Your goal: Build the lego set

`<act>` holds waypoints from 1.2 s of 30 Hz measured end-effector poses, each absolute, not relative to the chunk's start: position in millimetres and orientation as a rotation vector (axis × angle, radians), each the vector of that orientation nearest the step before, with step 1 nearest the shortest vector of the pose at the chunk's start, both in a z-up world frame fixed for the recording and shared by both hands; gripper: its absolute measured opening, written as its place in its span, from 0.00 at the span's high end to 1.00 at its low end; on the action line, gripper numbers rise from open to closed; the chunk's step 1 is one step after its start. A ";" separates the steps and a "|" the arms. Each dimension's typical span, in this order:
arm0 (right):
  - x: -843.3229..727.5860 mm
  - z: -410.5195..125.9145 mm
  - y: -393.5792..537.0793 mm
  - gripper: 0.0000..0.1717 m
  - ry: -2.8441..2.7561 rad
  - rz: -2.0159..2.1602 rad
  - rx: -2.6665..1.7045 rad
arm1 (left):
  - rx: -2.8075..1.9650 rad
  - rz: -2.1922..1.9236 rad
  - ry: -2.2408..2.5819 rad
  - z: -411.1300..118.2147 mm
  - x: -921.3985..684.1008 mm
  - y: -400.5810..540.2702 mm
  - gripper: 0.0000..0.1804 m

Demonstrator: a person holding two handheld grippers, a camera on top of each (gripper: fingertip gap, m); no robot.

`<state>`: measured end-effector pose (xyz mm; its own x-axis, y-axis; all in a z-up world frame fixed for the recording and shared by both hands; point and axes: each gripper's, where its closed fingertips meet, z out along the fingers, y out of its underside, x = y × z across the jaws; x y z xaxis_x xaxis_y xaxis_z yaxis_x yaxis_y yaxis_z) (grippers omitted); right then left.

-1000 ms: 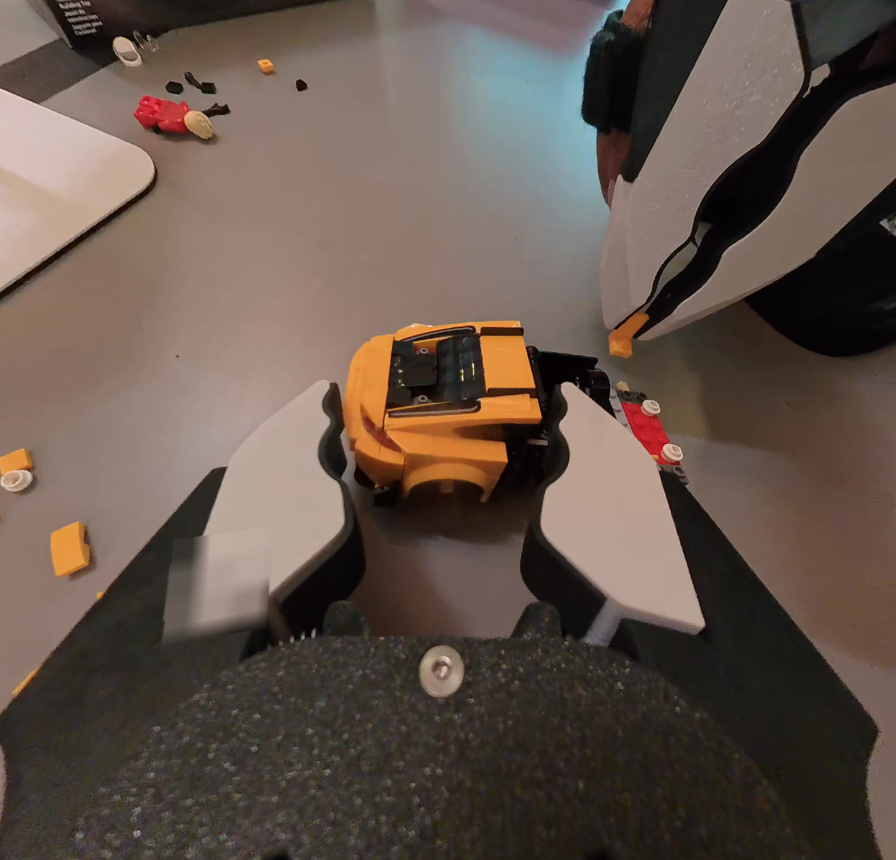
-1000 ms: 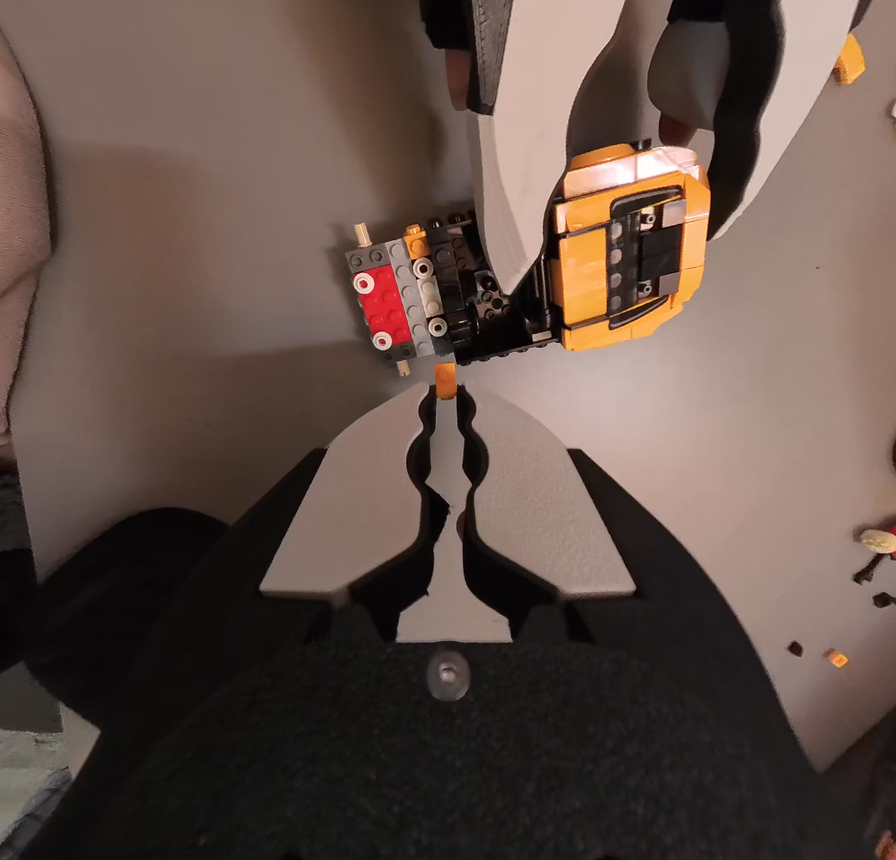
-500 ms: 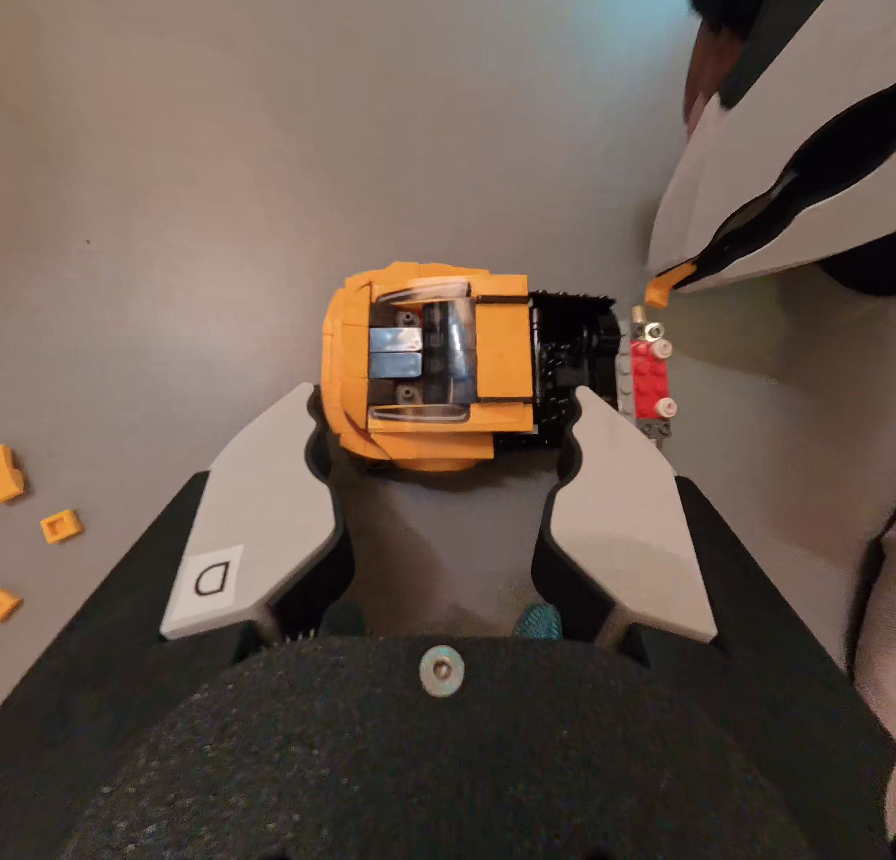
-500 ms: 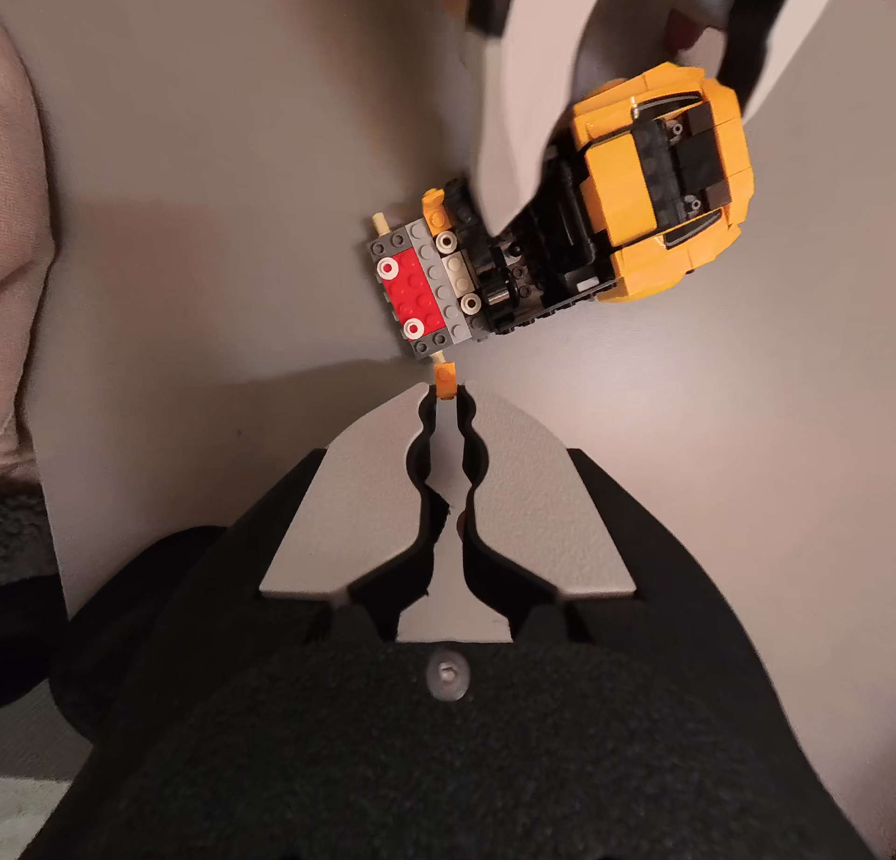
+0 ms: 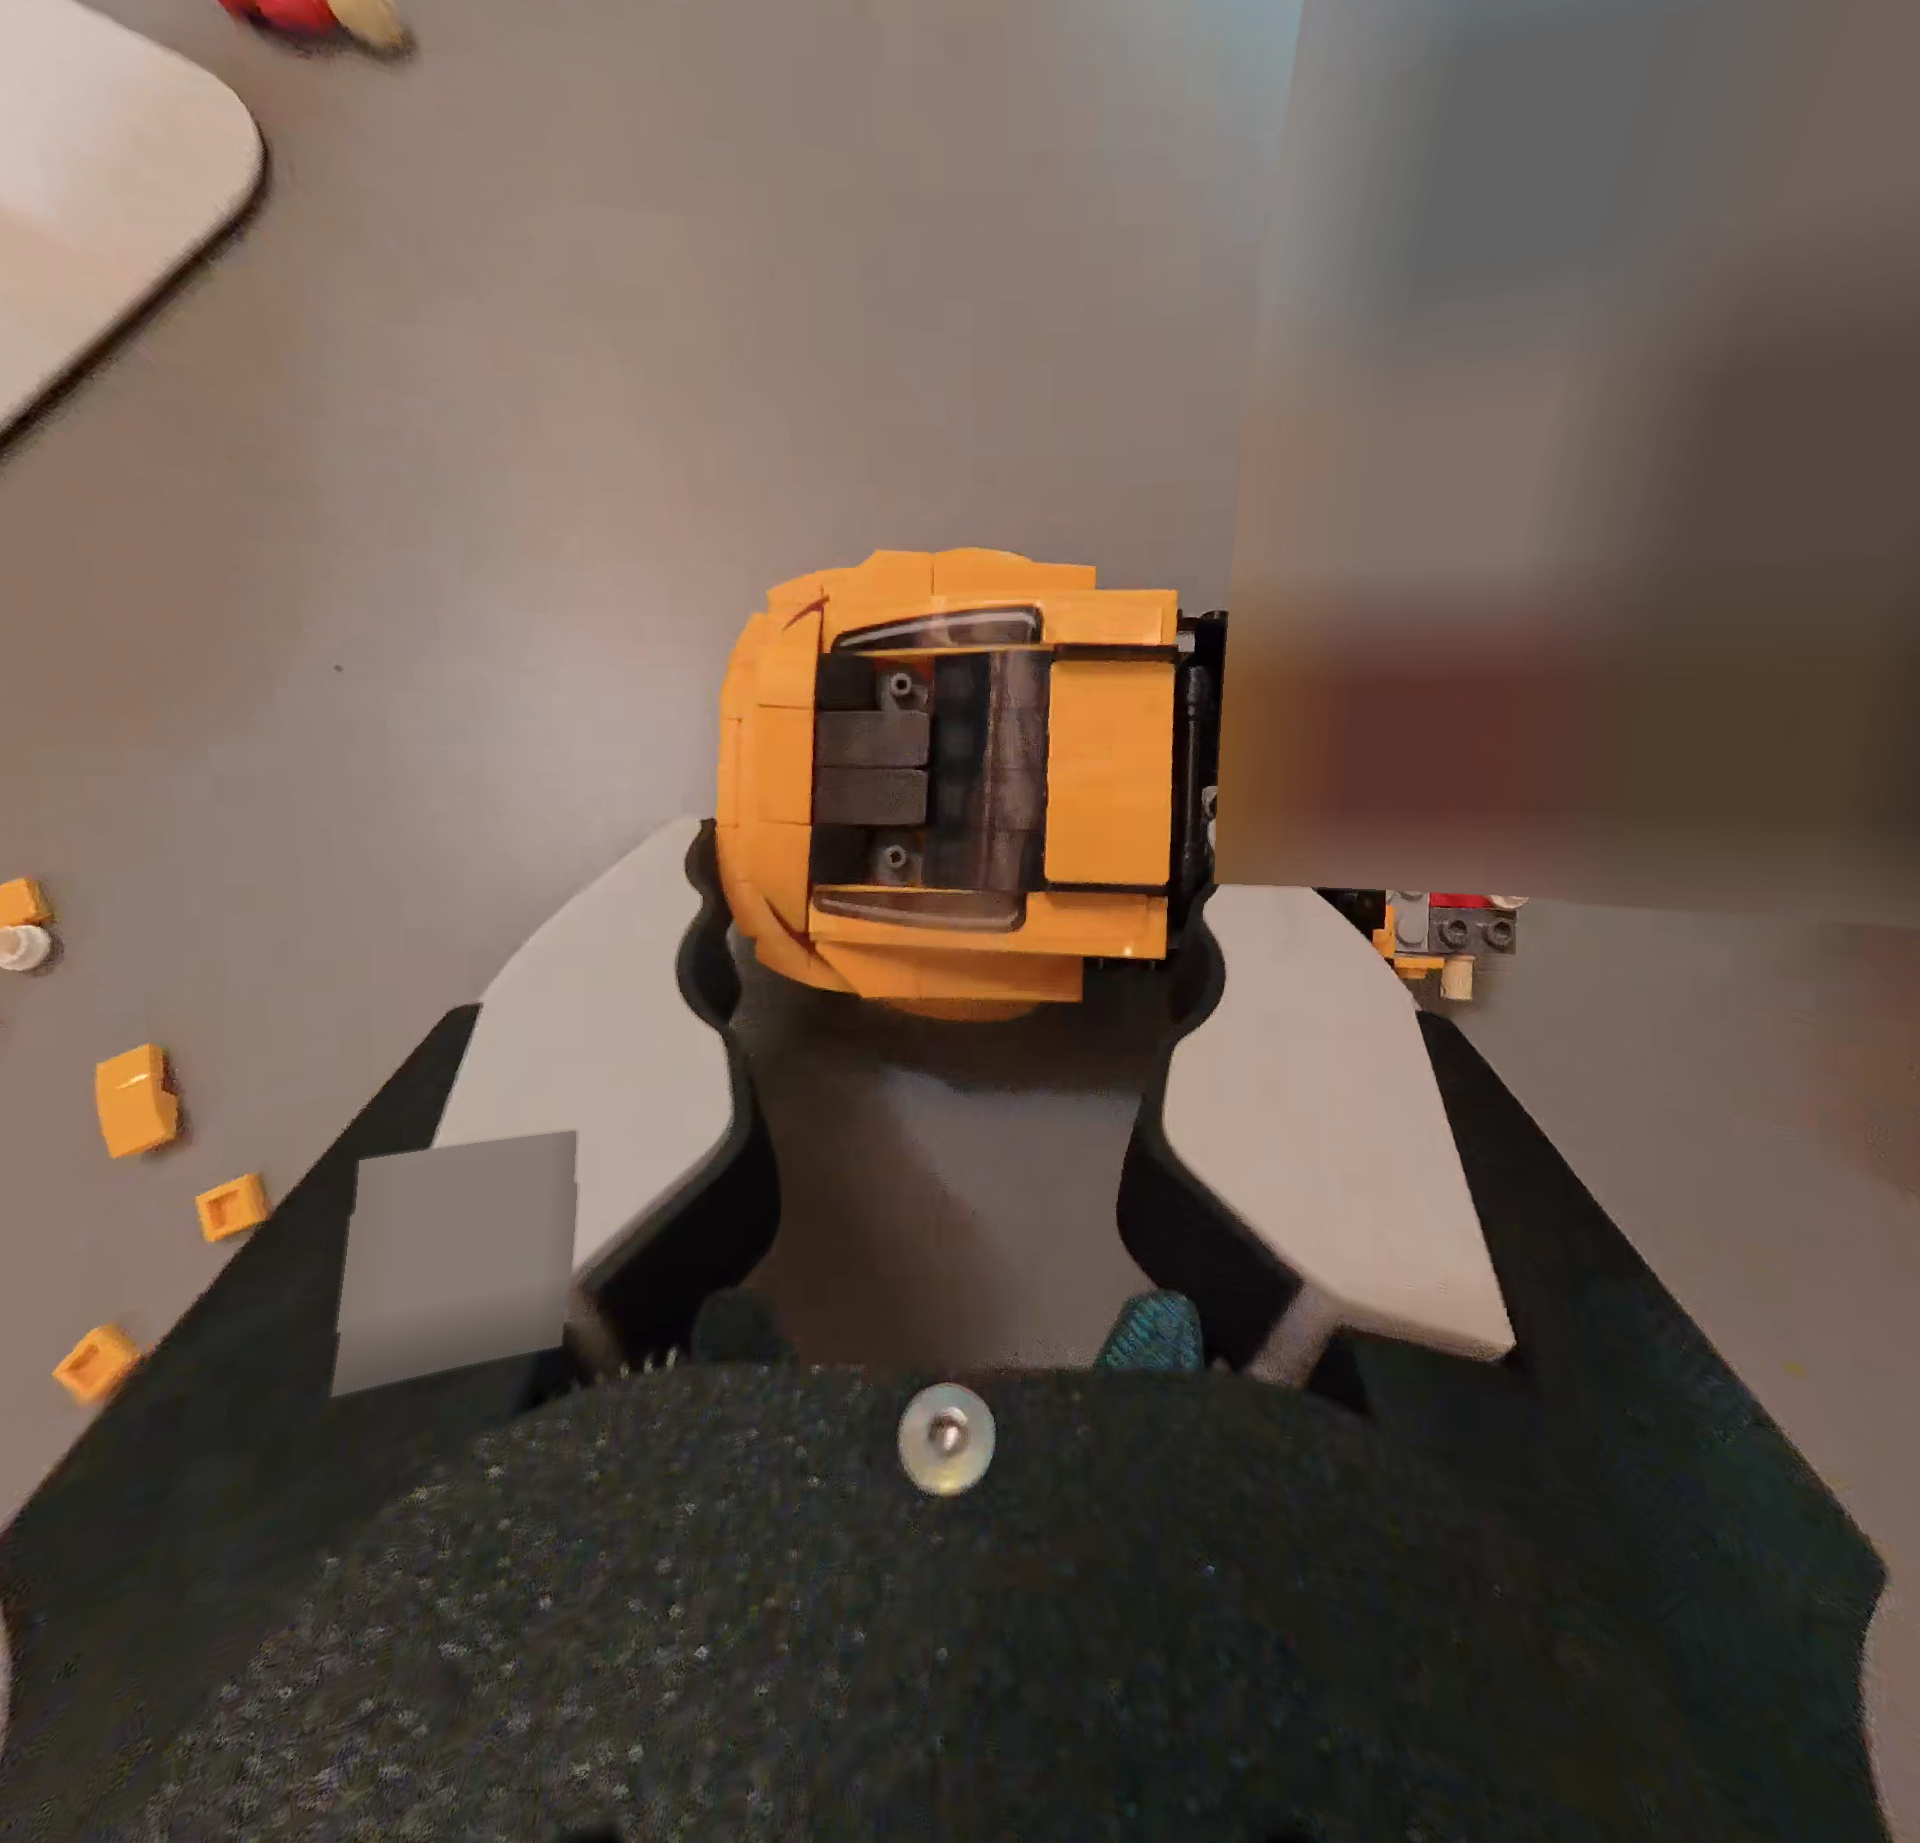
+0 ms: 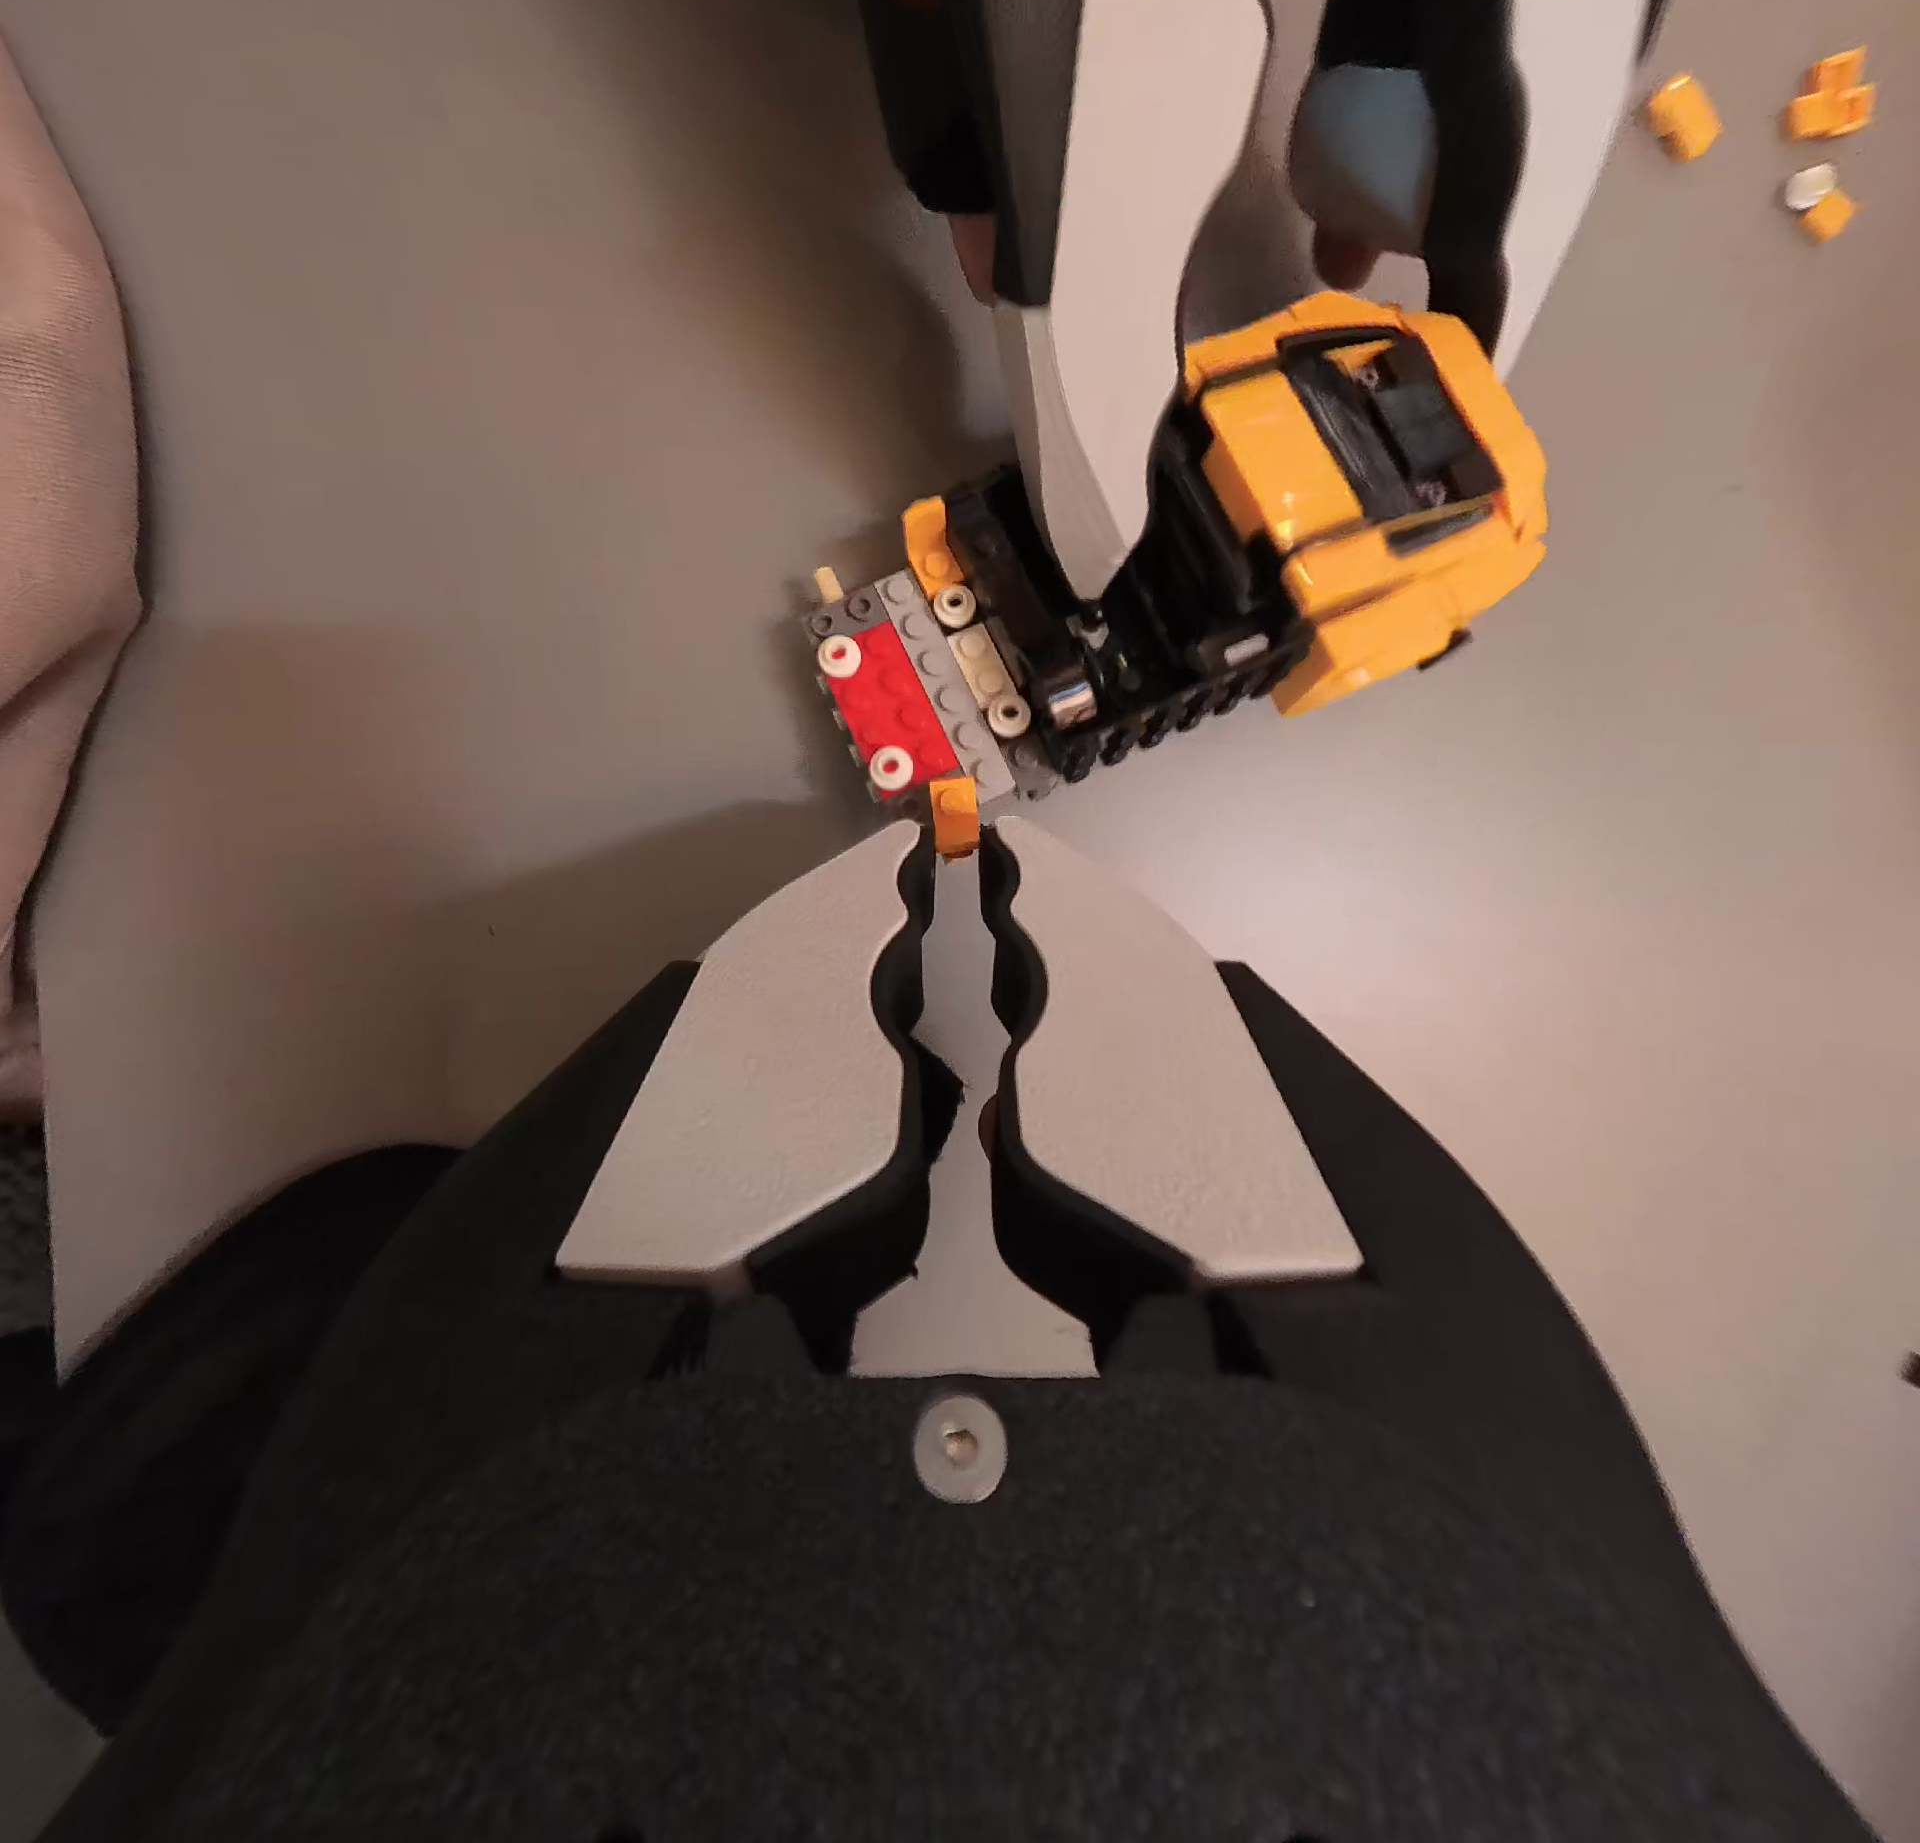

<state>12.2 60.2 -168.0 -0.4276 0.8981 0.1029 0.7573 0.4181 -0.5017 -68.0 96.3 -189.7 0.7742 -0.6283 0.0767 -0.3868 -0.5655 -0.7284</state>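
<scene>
In the right wrist view the orange brick-built car point(image 6: 1351, 505) is turning on the worktop point(image 6: 416, 443): a second ago it was lying level across the picture, and now its orange cab is swinging up and to the right while its red-and-grey studded end point(image 6: 894, 692) is sliding down toward the right tongs point(image 6: 957, 837). The small orange brick point(image 6: 954, 814) pinched in those tongs, earlier just short of the car, is now meeting that studded end. The left tongs point(image 5: 951, 920), straddling the cab, are widening and then narrowing slightly.
</scene>
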 end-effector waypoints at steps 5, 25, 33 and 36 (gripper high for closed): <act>11.7 -141.8 68.0 0.96 -2.312 0.500 -1.384 | -2.112 -0.455 0.710 -172.3 -61.0 100.6 0.54; 3.4 -130.9 62.4 0.95 -2.519 0.169 -1.408 | -2.072 -0.572 0.668 -159.0 -58.3 92.7 0.54; 1.1 -124.2 63.6 0.95 -2.503 0.157 -1.410 | -2.050 -0.608 0.636 -153.4 -59.4 93.6 0.54; 0.7 -121.4 64.0 0.95 -2.502 0.156 -1.414 | -2.044 -0.623 0.627 -152.0 -59.6 93.6 0.54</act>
